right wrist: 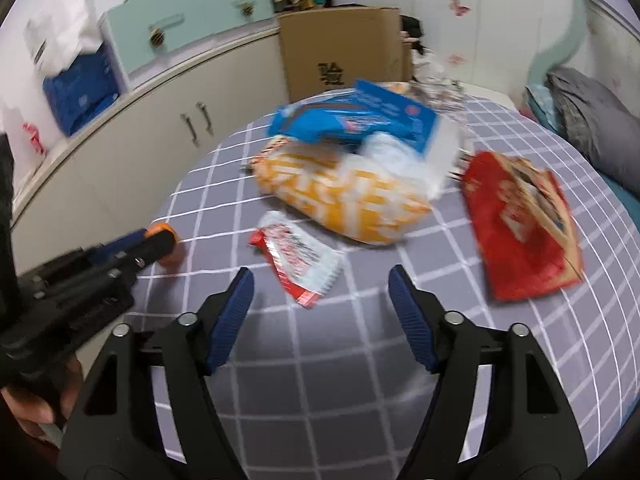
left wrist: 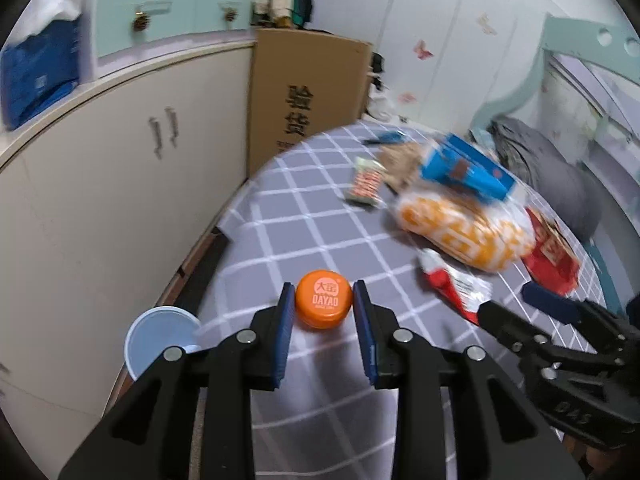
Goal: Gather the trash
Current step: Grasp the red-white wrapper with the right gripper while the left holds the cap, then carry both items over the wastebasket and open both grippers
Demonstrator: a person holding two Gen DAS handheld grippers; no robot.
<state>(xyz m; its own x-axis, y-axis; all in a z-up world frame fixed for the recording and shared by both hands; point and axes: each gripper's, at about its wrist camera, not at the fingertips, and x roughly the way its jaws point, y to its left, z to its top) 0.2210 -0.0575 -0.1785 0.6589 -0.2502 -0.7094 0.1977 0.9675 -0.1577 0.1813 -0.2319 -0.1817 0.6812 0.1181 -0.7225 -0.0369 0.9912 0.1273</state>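
Trash lies scattered across a bed point(left wrist: 320, 208) covered in a grey sheet with white checks. The left gripper point(left wrist: 324, 304) brackets an orange bottle cap point(left wrist: 324, 305) near the bed's edge; its blue pads sit just beside the cap on either side, and whether they press on it cannot be told. A pale blue bin point(left wrist: 160, 340) stands on the floor below that edge, beside a cream cabinet point(left wrist: 120, 160). The right gripper point(right wrist: 320, 280) hovers with jaws spread and nothing between them, just short of a red-and-white wrapper point(right wrist: 298, 260) lying flat on the sheet. Beyond the wrapper rest an orange-and-white bag point(right wrist: 344, 196), a blue packet point(right wrist: 360, 120) on top of it, and a red packet point(right wrist: 520, 224) to the right. A small striped wrapper point(left wrist: 366, 182) lies apart, farther up the bed. A cardboard box point(left wrist: 304, 92) stands on the floor past the cabinet, and a grey pillow point(right wrist: 592, 120) sits at the far side.
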